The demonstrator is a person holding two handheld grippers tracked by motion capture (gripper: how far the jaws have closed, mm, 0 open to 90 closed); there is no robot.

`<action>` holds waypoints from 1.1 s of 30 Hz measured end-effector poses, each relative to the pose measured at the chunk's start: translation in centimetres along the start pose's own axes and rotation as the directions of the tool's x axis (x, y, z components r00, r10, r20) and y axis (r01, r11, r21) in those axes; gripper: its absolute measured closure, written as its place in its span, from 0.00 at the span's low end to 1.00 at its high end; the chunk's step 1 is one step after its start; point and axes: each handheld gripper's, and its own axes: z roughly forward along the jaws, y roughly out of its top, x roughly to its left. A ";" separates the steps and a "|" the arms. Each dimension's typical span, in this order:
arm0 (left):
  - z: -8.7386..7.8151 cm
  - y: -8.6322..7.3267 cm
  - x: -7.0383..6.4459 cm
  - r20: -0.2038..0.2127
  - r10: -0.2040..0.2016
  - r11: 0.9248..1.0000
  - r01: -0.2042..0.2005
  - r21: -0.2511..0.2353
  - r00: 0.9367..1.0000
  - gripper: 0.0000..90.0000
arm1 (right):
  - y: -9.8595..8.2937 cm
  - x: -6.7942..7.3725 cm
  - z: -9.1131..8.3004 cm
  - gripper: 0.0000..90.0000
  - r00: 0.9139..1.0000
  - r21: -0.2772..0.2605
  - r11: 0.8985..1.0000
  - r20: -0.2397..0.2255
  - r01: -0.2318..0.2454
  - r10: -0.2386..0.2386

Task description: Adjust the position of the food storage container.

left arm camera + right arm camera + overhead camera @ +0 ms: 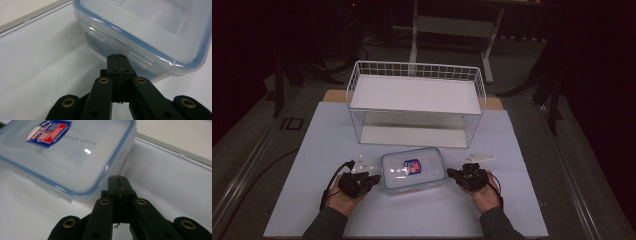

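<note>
Clear plastic lidded container (413,169) with blue seal lies on the white table (312,150), in front of a white wire rack (416,102) | left tool (373,179) clenched, empty, tips at its left side | right tool (451,173) clenched, empty, at its right side

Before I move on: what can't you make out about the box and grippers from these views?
- Box contents: frosted lid hides them, high view.
- Label text: blurred, right gripper view.
- Left gripper touching the clip or just short: cannot tell.
- Box's far side: cut off, left gripper view.
</note>
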 end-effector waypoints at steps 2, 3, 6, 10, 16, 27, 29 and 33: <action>0.2 0.1 0.4 -0.004 -0.011 1.000 0.011 0.000 1.000 1.00 | -0.3 0.3 -0.2 1.00 1.000 -0.002 1.000 -0.012 -0.004 0.004; 0.3 0.2 0.5 -0.008 -0.016 1.000 0.016 -0.001 1.000 1.00 | -0.4 0.4 -0.3 1.00 1.000 -0.003 1.000 -0.017 -0.002 0.002; 0.6 0.4 0.8 -0.017 -0.029 1.000 0.029 -0.006 0.999 1.00 | -0.9 0.7 -0.6 1.00 0.999 -0.008 1.000 -0.037 -0.001 0.000; 0.7 0.4 1.0 -0.020 -0.034 0.999 0.034 -0.011 0.999 1.00 | -1.1 1.2 -0.9 1.00 0.999 -0.001 1.000 -0.035 0.011 -0.011; 0.8 0.4 1.0 -0.024 -0.043 0.999 0.042 -0.019 0.999 1.00 | -1.3 1.1 -0.9 1.00 0.999 -0.016 1.000 -0.043 -0.006 0.006; 0.6 -0.2 1.6 0.001 -0.080 0.995 0.080 -0.056 0.997 0.98 | -1.2 1.0 -1.2 0.85 0.999 -0.037 0.999 -0.043 0.014 -0.015; 0.2 -0.4 1.8 -0.006 -0.084 0.994 0.083 -0.066 0.996 0.94 | -1.0 1.0 -1.5 0.77 0.999 -0.049 0.999 -0.040 0.021 -0.023; -0.6 -0.6 2.4 -0.009 -0.131 0.986 0.130 -0.107 0.991 0.86 | -0.4 1.3 -1.8 0.65 0.999 -0.072 0.997 -0.035 0.033 -0.035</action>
